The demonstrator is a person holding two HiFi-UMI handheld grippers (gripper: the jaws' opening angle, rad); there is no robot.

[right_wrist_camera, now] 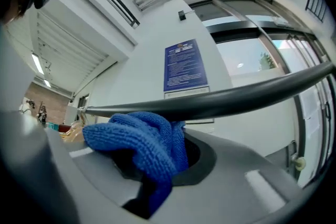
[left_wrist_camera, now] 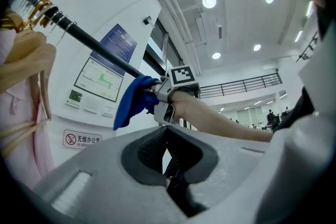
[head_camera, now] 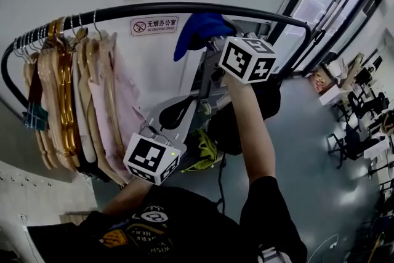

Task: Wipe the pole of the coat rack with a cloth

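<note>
The coat rack's black pole (head_camera: 154, 9) arches across the top of the head view. My right gripper (head_camera: 212, 40) is raised to it, shut on a blue cloth (head_camera: 200, 31) that rests against the pole. In the right gripper view the cloth (right_wrist_camera: 142, 139) bulges from between the jaws just under the pole (right_wrist_camera: 236, 97). My left gripper (head_camera: 175, 113) hangs lower, below the pole, shut with nothing in it. The left gripper view looks past its own jaws (left_wrist_camera: 169, 162) up at the cloth (left_wrist_camera: 131, 99) and the pole (left_wrist_camera: 100, 50).
Wooden hangers (head_camera: 61, 83) with pink garments (head_camera: 114, 114) crowd the rack's left end. A white wall with a no-smoking sign (head_camera: 154, 26) lies behind. Glass doors (head_camera: 320, 21) and office desks and chairs (head_camera: 357, 108) are at the right.
</note>
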